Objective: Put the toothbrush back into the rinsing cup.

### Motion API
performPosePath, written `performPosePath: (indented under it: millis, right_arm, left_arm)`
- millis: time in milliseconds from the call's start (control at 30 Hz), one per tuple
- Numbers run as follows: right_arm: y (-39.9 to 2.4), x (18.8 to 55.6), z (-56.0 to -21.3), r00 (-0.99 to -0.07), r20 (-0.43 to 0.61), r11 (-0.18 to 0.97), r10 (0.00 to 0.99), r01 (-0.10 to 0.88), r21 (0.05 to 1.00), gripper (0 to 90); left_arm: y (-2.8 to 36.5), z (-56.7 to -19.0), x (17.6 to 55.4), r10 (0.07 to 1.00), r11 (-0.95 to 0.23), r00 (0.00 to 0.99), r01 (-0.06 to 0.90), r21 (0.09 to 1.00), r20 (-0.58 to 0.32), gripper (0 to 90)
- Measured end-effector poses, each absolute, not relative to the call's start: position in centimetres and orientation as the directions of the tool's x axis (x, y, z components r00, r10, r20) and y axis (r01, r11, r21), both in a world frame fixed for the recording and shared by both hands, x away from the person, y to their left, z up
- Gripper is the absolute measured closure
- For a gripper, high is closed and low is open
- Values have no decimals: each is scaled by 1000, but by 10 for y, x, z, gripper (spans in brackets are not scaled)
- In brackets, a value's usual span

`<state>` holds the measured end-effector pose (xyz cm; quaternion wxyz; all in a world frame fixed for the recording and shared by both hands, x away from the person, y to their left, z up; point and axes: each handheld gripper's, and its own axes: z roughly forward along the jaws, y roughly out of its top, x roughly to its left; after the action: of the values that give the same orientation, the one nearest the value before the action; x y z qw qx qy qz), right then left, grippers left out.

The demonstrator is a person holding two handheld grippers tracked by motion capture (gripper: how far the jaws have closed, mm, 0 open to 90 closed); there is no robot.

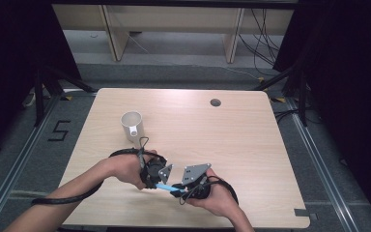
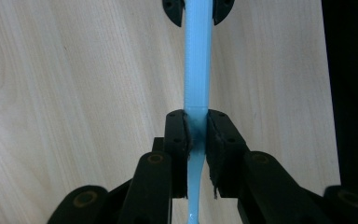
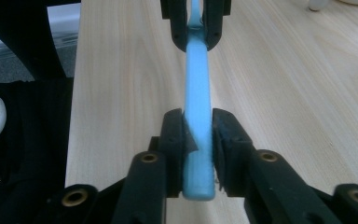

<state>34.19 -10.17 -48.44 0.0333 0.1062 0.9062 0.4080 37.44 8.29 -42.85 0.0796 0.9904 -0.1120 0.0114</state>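
Note:
A long, slim light blue plastic utensil (image 1: 164,186) hangs just above the near part of the wooden table (image 1: 232,140), held level between both grippers. My left gripper (image 2: 196,127) is shut on its narrow part (image 2: 198,70). My right gripper (image 3: 198,127) is shut on its wider, flat, rounded end (image 3: 198,79). The two grippers face each other nose to nose, left gripper (image 1: 156,183) and right gripper (image 1: 177,190) a short gap apart. In each gripper view the other gripper's jaws clamp the utensil at the top: right gripper (image 2: 198,8), left gripper (image 3: 196,23).
A white mug (image 1: 132,125) stands upright on the table beyond my left hand, handle toward me. A round cable hole (image 1: 215,102) sits near the table's far edge. The table's near edge lies just behind my hands. Dark curtains flank both sides.

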Motion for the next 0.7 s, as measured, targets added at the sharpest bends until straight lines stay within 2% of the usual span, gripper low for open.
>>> performPosePath:
  millis: [167, 267, 300, 367, 433, 500, 567, 633, 700]
  right_arm:
    - [-103, 340, -485, -973, 36, 640, 228, 178, 748, 786]
    - [-103, 340, -484, -972, 13, 639, 236, 165, 751, 788]
    - [-105, 339, -483, -967, 16, 634, 253, 178, 752, 788]
    - [-109, 339, -481, -960, 7, 623, 279, 187, 759, 789]
    - [-117, 339, -479, -949, -5, 604, 317, 198, 772, 789]
    - [-125, 340, -476, -930, -12, 578, 367, 218, 787, 789]
    - [-135, 340, -472, -904, -40, 543, 425, 220, 810, 788]
    - [-144, 340, -465, -864, -68, 479, 499, 210, 852, 788]
    - [-150, 338, -459, -819, -57, 388, 571, 208, 898, 788]
  left_arm:
    - [84, -428, 372, -194, -963, 980, -197, 186, 32, 779]
    - [84, -425, 370, -169, -960, 983, -181, 213, 74, 772]
    - [84, -422, 371, -174, -956, 978, -195, 219, 114, 754]
    - [87, -415, 367, -109, -939, 973, -167, 299, 202, 658]
    - [95, -406, 363, -84, -905, 966, -176, 388, 243, 609]
    - [106, -400, 358, -4, -825, 968, -144, 546, 249, 547]
    - [116, -399, 355, 50, -770, 966, -126, 626, 255, 514]
    - [124, -403, 352, 136, -686, 969, -58, 725, 206, 442]
    - [131, -412, 353, 228, -572, 967, 42, 819, 110, 426]
